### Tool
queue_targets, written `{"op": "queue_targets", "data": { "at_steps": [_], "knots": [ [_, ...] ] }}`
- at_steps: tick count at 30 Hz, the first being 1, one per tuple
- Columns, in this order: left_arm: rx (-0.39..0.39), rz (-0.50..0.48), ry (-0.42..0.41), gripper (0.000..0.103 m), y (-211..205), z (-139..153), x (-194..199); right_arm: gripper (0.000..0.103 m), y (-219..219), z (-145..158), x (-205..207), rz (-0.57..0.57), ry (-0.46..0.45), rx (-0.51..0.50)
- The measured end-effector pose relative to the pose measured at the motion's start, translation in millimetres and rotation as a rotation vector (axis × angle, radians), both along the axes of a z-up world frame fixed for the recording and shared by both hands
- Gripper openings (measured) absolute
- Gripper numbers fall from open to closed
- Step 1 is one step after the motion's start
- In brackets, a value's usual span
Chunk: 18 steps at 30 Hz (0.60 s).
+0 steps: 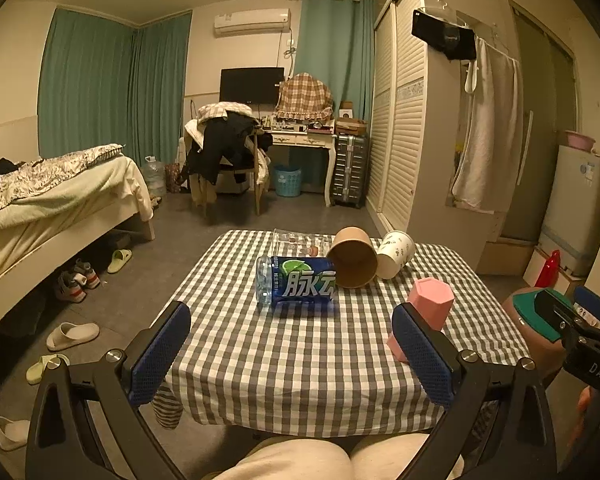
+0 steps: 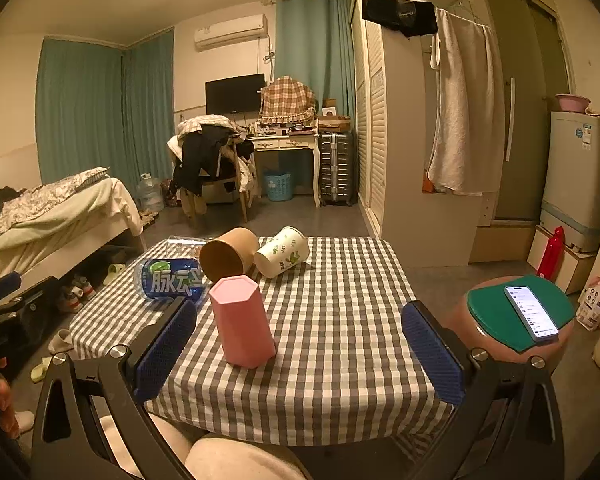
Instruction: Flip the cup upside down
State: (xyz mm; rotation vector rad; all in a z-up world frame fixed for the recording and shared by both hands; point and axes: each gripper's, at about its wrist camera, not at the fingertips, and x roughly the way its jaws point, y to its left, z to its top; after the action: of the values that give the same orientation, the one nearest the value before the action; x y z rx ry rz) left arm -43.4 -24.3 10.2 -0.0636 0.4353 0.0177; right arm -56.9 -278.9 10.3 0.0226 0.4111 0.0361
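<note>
Right view alone shows the pink cup (image 2: 244,320) whole, closed end up; both grippers, left gripper (image 1: 292,356) and right gripper (image 2: 300,344), hover spread, near it.

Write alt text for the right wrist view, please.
A pink hexagonal plastic cup stands closed end up on a grey-and-white checked tablecloth, between the right gripper's open blue-padded fingers. Behind it lie a brown paper cup, a white patterned cup and a blue-labelled bottle.

Each gripper, the left gripper (image 1: 291,354) and the right gripper (image 2: 299,348), is built from black arms with triangular cut-outs. Silver screws are set at the arm joints behind the jaws, and blue textured pads (image 1: 158,354) line the jaws' inner faces. Pale trousers (image 1: 300,458) are seen below the jaws.
</note>
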Motion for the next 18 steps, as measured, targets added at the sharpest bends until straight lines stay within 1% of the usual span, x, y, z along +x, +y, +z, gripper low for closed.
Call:
{"op": "queue_targets", "data": {
  "at_steps": [18],
  "knots": [
    [-0.001, 0.0, 0.011, 0.103, 0.2, -4.5, 1.8, 0.103, 3.1, -4.8, 3.2, -0.007, 0.013, -0.008]
  ]
}}
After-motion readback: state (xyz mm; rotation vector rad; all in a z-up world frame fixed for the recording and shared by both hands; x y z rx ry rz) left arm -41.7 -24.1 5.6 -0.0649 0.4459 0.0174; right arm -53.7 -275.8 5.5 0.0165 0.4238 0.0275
